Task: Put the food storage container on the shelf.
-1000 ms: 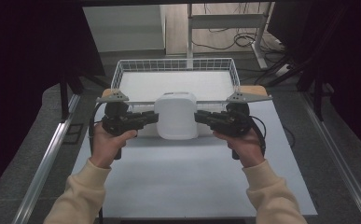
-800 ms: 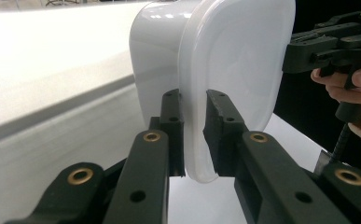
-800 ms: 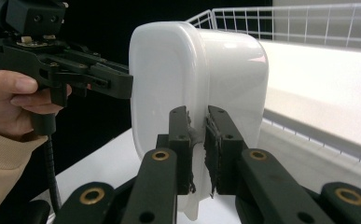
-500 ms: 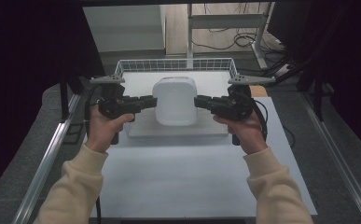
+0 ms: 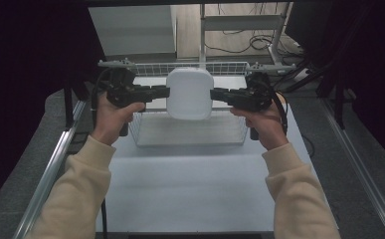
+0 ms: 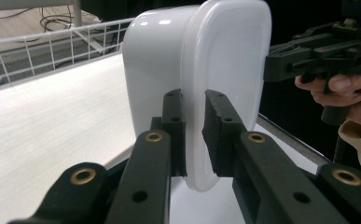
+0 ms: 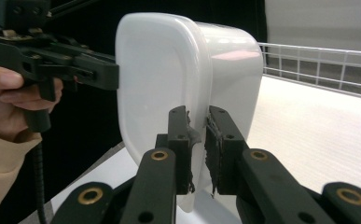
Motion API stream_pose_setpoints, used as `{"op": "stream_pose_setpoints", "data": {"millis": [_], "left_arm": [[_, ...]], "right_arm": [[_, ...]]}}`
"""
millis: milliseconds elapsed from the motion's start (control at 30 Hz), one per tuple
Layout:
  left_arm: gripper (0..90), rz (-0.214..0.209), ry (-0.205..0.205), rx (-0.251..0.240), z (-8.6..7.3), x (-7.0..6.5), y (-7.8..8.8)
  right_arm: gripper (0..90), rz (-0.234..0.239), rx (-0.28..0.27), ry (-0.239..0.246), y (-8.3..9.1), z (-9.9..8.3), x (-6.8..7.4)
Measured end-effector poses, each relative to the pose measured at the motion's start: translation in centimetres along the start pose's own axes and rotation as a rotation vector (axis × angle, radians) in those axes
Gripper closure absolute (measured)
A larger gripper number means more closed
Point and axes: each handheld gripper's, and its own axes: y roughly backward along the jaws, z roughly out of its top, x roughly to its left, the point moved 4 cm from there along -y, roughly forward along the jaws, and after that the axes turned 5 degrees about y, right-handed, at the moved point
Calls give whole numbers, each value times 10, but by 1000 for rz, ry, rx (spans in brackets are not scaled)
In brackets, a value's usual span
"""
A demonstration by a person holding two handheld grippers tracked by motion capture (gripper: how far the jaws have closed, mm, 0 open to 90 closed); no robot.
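A white plastic tub (image 5: pixel 190 93) with a rounded lid hangs in the air over the wire basket (image 5: pixel 190 133), its broad flat face turned up toward the high view. My left gripper (image 5: pixel 167 92) is shut on the rim at its left side. My right gripper (image 5: pixel 212 93) is shut on the rim at its right side. In the left gripper view the pads (image 6: pixel 215 130) pinch the protruding lid edge of the tub (image 6: pixel 225 56). The right gripper view has the same pinch (image 7: pixel 197 135) on the opposite edge of the tub (image 7: pixel 155 79).
The white table (image 5: pixel 190 184) stretches toward the person, with metal rails (image 5: pixel 55 164) along both sides. A shelf frame (image 5: pixel 202 25) and loose cables lie on the floor beyond the basket. Both sleeved forearms reach in from the bottom.
Both hands have lifted the tub off the table and carried it away from the person, from in front of the basket to above it. The grips have stayed the same.
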Motion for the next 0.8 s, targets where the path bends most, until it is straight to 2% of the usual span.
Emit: {"op": "stream_pose_setpoints", "data": {"millis": [133, 367, 533, 600, 633, 700, 800], "left_arm": [[797, 2, 6, 14, 10, 8, -7], [796, -13, 34, 12, 21, 24, -18], [796, -27, 75, 16, 23, 38, -28], [796, -33, 105, 26, 22, 47, -34], [796, -33, 105, 26, 22, 47, -34], [796, -33, 135, 39, 22, 54, -39], [795, -24, 148, 56, 21, 57, -43]], "right_arm": [[806, 7, -4, -26, -5, 5, -12], [805, -6, 14, -34, -13, 16, -26], [800, -21, 58, -72, -25, 23, -40], [799, -23, 73, -89, -30, 23, -45], [798, -25, 80, -100, -32, 23, -47], [796, -26, 96, -119, -37, 22, -52], [793, -33, 107, -134, -41, 21, -55]]}}
